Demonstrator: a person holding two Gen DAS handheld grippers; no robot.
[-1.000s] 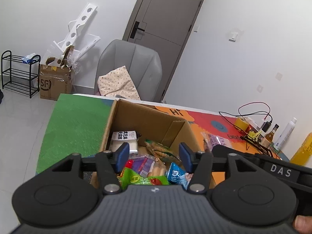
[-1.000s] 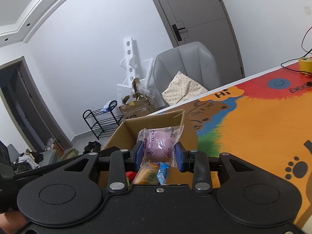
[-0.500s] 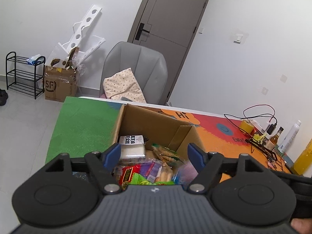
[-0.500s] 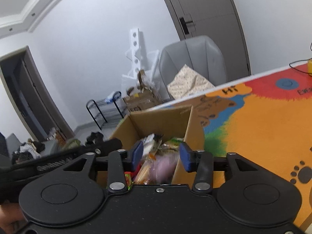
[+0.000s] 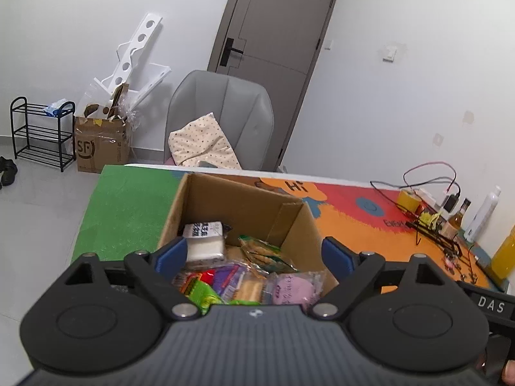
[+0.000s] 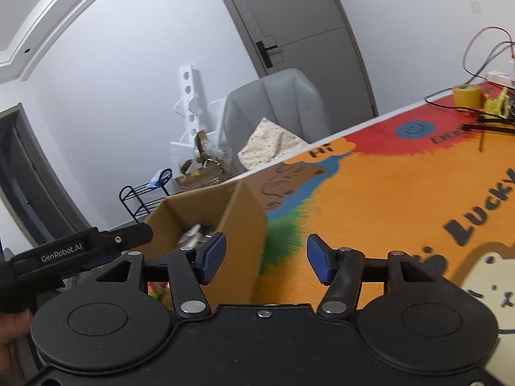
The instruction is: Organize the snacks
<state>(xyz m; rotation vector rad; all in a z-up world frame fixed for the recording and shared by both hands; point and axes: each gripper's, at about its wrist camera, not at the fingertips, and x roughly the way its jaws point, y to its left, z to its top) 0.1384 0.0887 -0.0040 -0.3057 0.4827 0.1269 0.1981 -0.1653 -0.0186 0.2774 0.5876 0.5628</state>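
Note:
An open cardboard box (image 5: pixel 238 199) stands on the colourful table mat and holds several snack packets. A purple round snack packet (image 5: pixel 294 289) lies at its near right, a white packet (image 5: pixel 204 239) at its left. My left gripper (image 5: pixel 254 254) is open and empty above the box's near edge. My right gripper (image 6: pixel 264 257) is open and empty, just right of the box (image 6: pixel 231 225), over the box's right wall and the mat. The left gripper's body (image 6: pixel 80 251) shows at the left of the right wrist view.
The mat (image 6: pixel 386 199) stretches right of the box. At the table's far right stand a yellow tape roll (image 5: pixel 407 199), wires, bottles (image 5: pixel 481 215) and an orange bottle (image 5: pixel 505 257). A grey chair (image 5: pixel 222 119) with a cushion stands behind the table.
My right gripper opened and let the purple packet fall into the box, then swung right. My left gripper opened wider and rose a little.

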